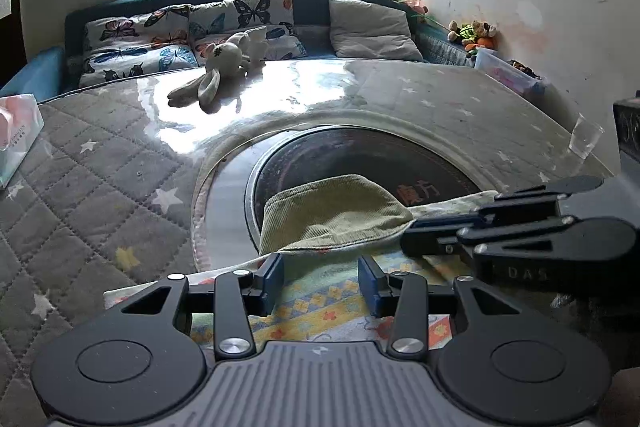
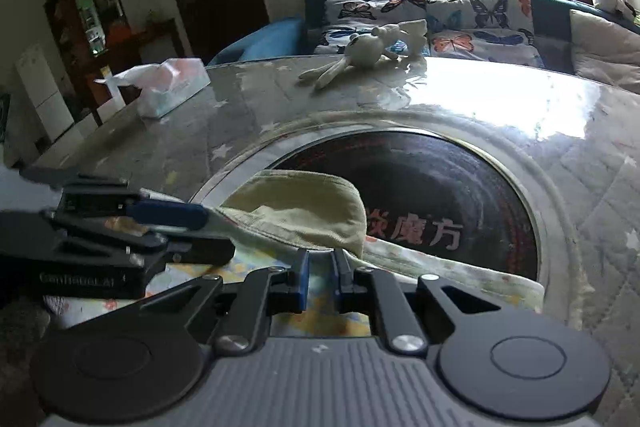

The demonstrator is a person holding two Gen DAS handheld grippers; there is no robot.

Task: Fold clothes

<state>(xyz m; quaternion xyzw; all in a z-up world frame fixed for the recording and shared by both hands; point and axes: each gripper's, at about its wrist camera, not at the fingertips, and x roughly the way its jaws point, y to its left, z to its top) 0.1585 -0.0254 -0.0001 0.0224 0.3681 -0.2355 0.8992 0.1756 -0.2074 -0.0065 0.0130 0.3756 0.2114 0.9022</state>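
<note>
A small garment lies at the near edge of the table: an olive-green corduroy part (image 1: 332,215) folded back over a pale lining with coloured flower print (image 1: 320,303). My left gripper (image 1: 321,281) is open, its blue pads either side of the printed cloth, just short of the green fold. My right gripper (image 2: 319,277) stands narrowly open over the garment's near edge, below the green fold (image 2: 304,211); no cloth is seen pinched. Each gripper shows in the other's view, the right one (image 1: 408,241) at the fold's right corner, the left one (image 2: 200,223) at its left.
The table has a quilted star-pattern cover under glass (image 1: 100,187) and a round black inset (image 2: 440,195) in the middle. A plush rabbit (image 1: 216,71) lies at the far side, a tissue box (image 2: 168,87) at the left, a clear plastic cup (image 1: 584,137) at the right. A sofa with cushions stands behind.
</note>
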